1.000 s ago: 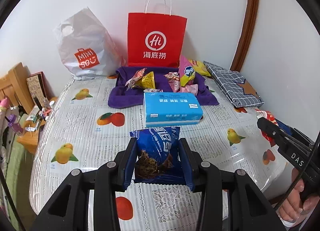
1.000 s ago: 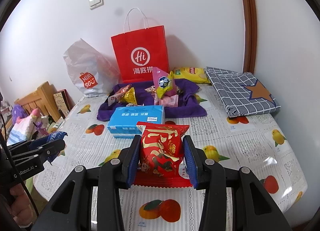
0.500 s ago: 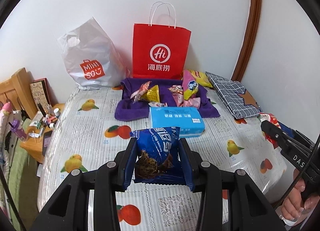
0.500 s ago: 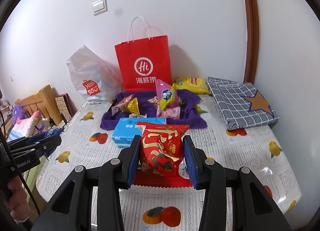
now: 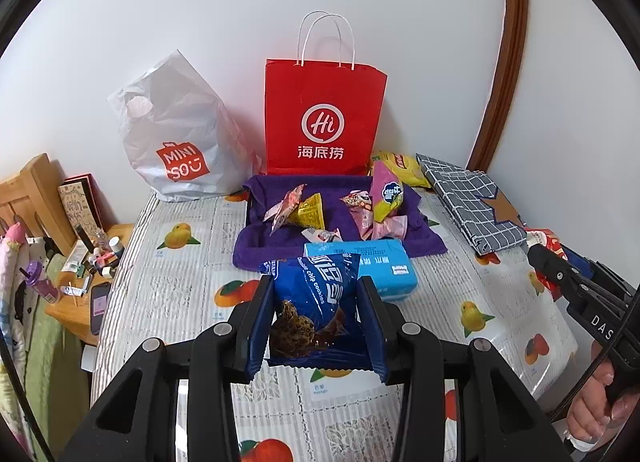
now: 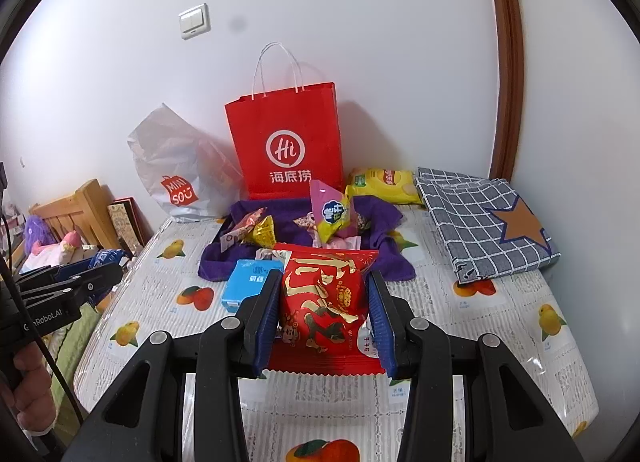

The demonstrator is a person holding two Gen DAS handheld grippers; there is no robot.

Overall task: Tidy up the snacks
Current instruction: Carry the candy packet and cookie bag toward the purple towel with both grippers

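While several packets lie loose on the purple towel [image 5: 340, 217] at twelve o'clock, the left gripper [image 5: 316, 320] clamps a blue cookie bag [image 5: 316, 294] and the right gripper [image 6: 324, 314] a red snack packet [image 6: 324, 294], both held above the table; sorting looks barely begun.

My two wrist cams both look forward over the table [image 5: 168, 290] toward the back wall, left one nearer (fisheye both); they share the red bag [image 5: 324, 117] at center frame.
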